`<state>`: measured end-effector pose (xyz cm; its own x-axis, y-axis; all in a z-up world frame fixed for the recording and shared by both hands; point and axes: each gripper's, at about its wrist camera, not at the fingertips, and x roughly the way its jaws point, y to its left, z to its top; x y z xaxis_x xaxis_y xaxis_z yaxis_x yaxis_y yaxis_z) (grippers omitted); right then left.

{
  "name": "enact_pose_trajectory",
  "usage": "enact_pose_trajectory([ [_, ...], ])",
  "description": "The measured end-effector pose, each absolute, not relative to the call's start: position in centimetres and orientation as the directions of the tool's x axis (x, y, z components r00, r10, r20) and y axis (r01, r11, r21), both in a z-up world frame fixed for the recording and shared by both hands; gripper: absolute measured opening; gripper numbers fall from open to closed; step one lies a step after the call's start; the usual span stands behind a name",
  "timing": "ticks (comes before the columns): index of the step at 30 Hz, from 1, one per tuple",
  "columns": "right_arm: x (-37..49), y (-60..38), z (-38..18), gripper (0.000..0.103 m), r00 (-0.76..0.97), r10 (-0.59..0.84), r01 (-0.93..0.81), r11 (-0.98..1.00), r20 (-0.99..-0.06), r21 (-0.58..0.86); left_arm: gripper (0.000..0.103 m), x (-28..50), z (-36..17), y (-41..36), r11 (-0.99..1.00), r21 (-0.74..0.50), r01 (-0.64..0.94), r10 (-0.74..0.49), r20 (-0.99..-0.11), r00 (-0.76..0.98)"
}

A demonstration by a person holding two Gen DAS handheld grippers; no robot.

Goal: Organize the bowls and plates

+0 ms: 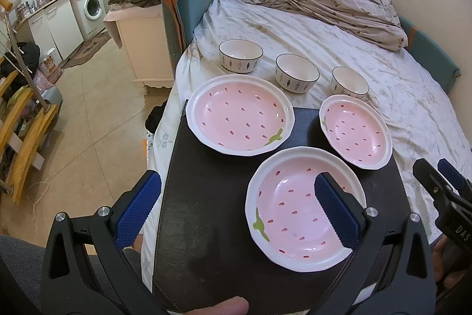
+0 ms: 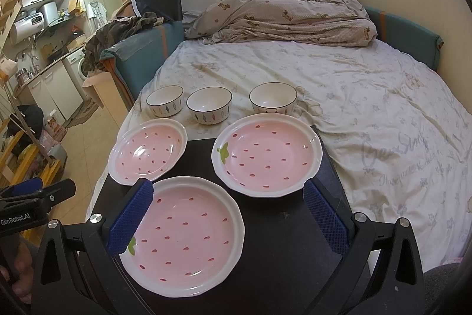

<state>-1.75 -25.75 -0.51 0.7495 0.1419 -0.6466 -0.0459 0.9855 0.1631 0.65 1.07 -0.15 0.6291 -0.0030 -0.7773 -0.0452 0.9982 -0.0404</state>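
Note:
Three pink strawberry-pattern plates lie on a black mat (image 1: 206,226) at the bed's edge: a near plate (image 1: 295,214) (image 2: 183,235), a far left plate (image 1: 240,114) (image 2: 149,155) and a far right plate (image 1: 355,132) (image 2: 267,154). Behind them three white bowls (image 1: 240,55) (image 1: 296,73) (image 1: 349,81) (image 2: 209,105) stand in a row on the sheet. My left gripper (image 1: 237,177) hovers open above the mat, its right finger over the near plate. My right gripper (image 2: 227,186) is open above the near plate's far rim, holding nothing.
A crumpled quilt (image 2: 289,11) lies at the head of the bed (image 2: 383,108). The floor (image 1: 88,138) drops away left of the mat, with a white cabinet (image 1: 141,49) and a wooden stair (image 1: 26,138) there. A thumb (image 1: 218,307) shows at the bottom edge.

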Motion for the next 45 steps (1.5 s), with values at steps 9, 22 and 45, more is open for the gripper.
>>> enact_pose_trajectory([
  [9,-1.7,-25.7,-0.5,0.103,0.749,0.142,-0.046,0.985,-0.647,0.163,0.103,0.6,-0.4,1.5,0.998,-0.041,-0.046,-0.003,-0.776,0.63],
  [22,-1.7,-25.7,-0.5,0.103,0.749,0.14,-0.045,0.986,-0.647,0.161,0.103,0.3,-0.6,0.8,0.998,-0.041,-0.049,-0.001,-0.776,0.63],
  [45,-1.7,-26.0,-0.7,0.103,0.746,0.136,-0.04,0.986,-0.652,0.161,0.103,0.3,-0.6,0.7,0.998,-0.042,-0.051,-0.001,-0.777,0.629],
])
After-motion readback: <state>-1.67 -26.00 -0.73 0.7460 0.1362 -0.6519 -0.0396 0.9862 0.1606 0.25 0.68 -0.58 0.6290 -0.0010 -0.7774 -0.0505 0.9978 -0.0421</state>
